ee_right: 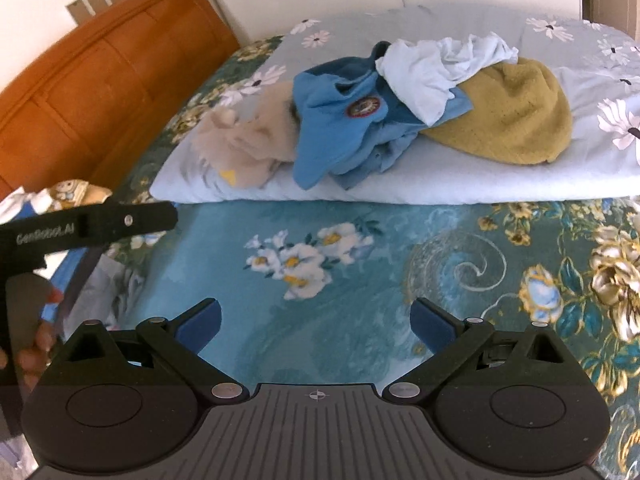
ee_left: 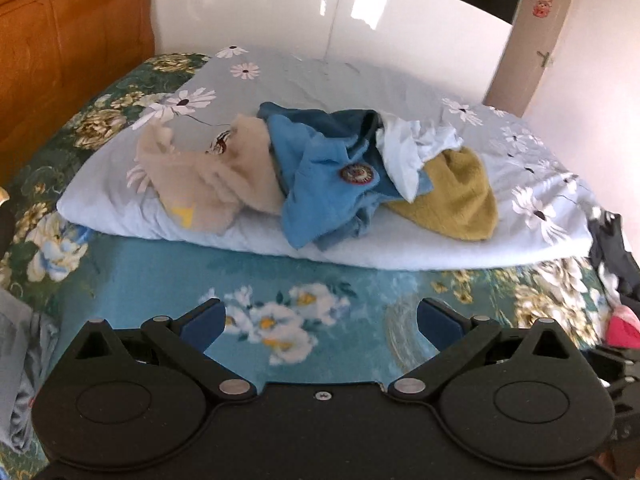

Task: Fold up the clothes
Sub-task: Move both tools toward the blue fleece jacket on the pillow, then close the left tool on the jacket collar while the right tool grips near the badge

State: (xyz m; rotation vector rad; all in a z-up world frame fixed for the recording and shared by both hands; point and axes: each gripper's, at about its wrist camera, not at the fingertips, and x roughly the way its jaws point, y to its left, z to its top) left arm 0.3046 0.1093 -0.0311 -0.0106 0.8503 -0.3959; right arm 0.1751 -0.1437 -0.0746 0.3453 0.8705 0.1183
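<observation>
A heap of clothes lies on a folded daisy-print quilt (ee_left: 352, 76) on the bed: a beige garment (ee_left: 208, 168), a blue shirt with a round badge (ee_left: 320, 172), a white garment (ee_left: 412, 148) and a mustard knit (ee_left: 456, 196). They also show in the right wrist view: beige garment (ee_right: 248, 136), blue shirt (ee_right: 336, 128), white garment (ee_right: 432, 72), mustard knit (ee_right: 512, 112). My left gripper (ee_left: 320, 324) is open and empty over the teal floral bedspread (ee_left: 168, 268), short of the heap. My right gripper (ee_right: 316, 322) is open and empty too.
An orange wooden headboard (ee_left: 68, 40) stands on the left, a white wall behind. Grey clothing (ee_left: 24, 360) lies at the left edge; dark and pink clothes (ee_left: 616, 280) at the right. The other gripper's body (ee_right: 92, 224) and the hand holding it show at the left.
</observation>
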